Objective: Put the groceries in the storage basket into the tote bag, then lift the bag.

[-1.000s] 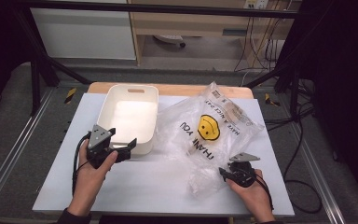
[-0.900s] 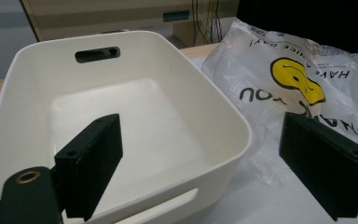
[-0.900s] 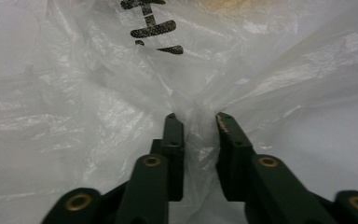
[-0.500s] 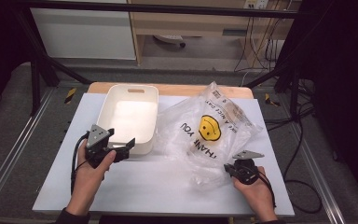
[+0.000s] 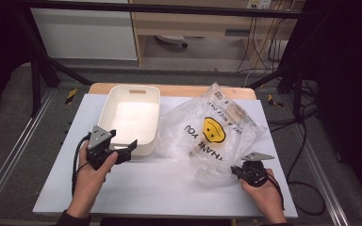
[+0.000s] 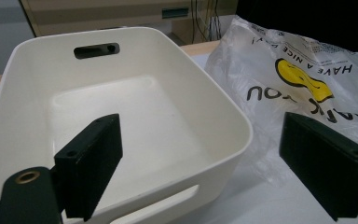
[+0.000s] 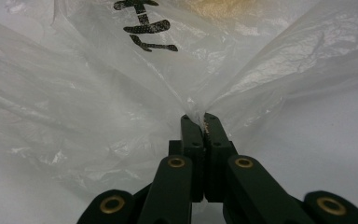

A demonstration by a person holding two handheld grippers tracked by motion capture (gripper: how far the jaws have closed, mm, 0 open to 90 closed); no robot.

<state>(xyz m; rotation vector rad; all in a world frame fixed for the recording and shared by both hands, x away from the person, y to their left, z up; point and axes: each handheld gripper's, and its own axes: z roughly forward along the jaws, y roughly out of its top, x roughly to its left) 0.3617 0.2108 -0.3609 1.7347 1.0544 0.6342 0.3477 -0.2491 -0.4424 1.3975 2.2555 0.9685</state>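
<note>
**Thin plastic pinched at the near right corner**

Clear plastic, printed with a yellow smiley and "THANK YOU", makes up the one bag on the table; it lies crumpled across the right half, reaching from the far edge almost to the near right corner. There the right tongs are pressed together on a gathered fold of the bag's near edge, the film fanning out from the pinch. The jaws have just been closing, with the plastic between them.

The left tongs stand spread, holding nothing, over the near rim of the one white tub, which sits empty on the left half towards the far edge, just beside the bag.

To do this step well, I judge the pinch should take a good fold rather than a single thin layer, and any lift should be slow, so the slippery film neither tears nor slides out.

Counted: one bag, one tub, two tongs, two hands.
</note>
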